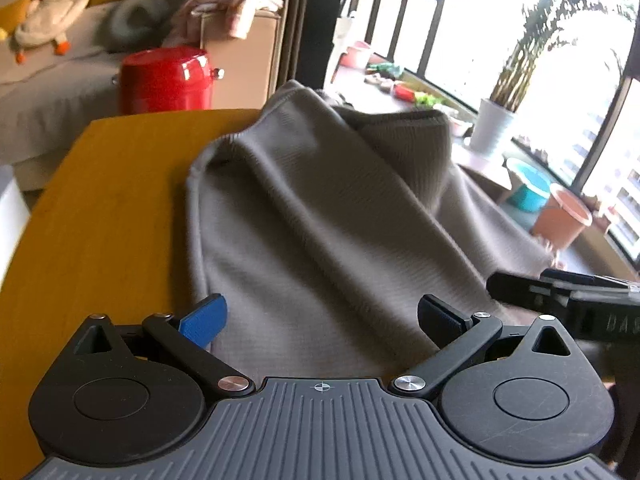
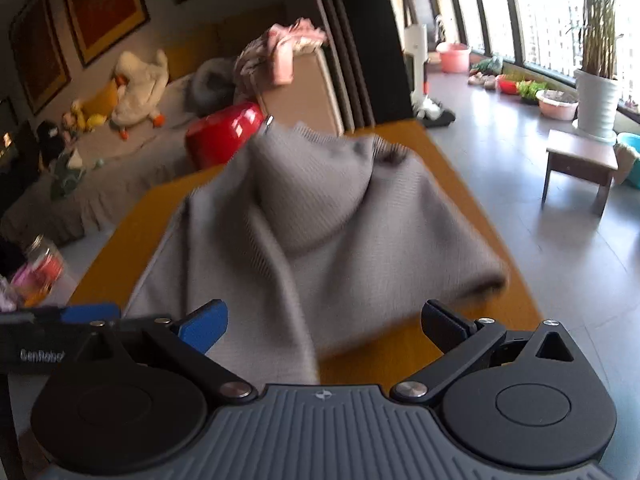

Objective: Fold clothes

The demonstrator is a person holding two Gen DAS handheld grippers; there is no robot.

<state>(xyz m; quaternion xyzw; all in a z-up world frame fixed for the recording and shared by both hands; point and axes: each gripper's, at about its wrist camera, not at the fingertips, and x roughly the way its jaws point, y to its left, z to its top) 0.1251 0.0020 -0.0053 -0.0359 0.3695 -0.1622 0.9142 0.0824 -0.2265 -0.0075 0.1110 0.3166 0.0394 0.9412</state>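
A grey knit sweater [image 1: 320,208] lies rumpled on the yellow wooden table [image 1: 104,200]. It also shows in the right wrist view [image 2: 312,216], on the same table [image 2: 460,176]. My left gripper [image 1: 322,320] is open, with its fingers over the sweater's near edge and nothing between them. My right gripper [image 2: 324,322] is open over the sweater's near hem, also empty. The right gripper shows at the right edge of the left wrist view [image 1: 568,300]. The left gripper shows at the left edge of the right wrist view [image 2: 60,320].
A red pot [image 1: 166,80] stands beyond the table's far edge, by a cardboard box [image 1: 240,60] with pink clothes on it. A sofa with a plush goose [image 2: 140,84] is at the left. A small stool [image 2: 580,164], plant pots and basins are on the floor at the right.
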